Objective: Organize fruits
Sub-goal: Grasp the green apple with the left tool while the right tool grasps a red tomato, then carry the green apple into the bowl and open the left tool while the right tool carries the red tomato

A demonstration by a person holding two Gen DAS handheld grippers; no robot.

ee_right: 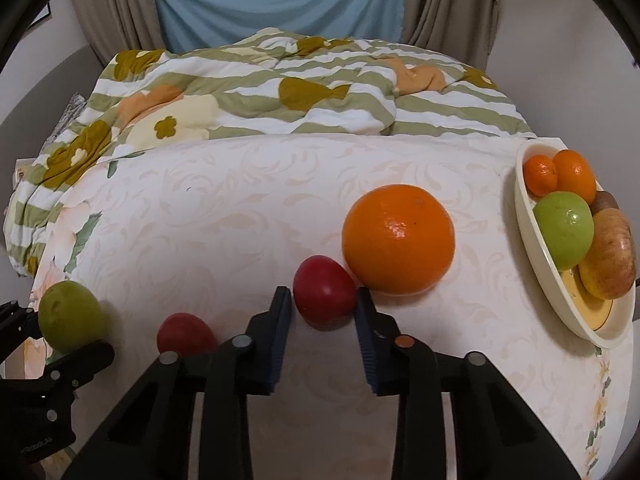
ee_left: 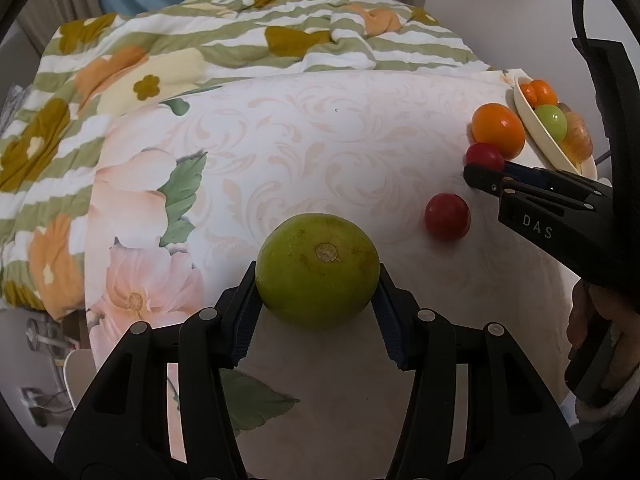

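My left gripper [ee_left: 317, 288] is shut on a green round fruit [ee_left: 317, 270] just above the white floral cloth; it also shows in the right wrist view [ee_right: 70, 316]. My right gripper [ee_right: 323, 300] has its jaws around a small red fruit [ee_right: 325, 295], pads at its sides; whether they press it I cannot tell. A second red fruit [ee_right: 185, 333] lies to its left. A large orange [ee_right: 399, 239] lies just behind. A cream bowl [ee_right: 532, 236] at the right holds oranges, a green apple and a red-yellow apple.
The white floral cloth [ee_right: 240, 208] covers the surface. A striped flowered quilt [ee_right: 280, 92] is bunched along the back. Curtains and a blue sheet hang behind. The bowl [ee_left: 528, 120] sits near the right edge.
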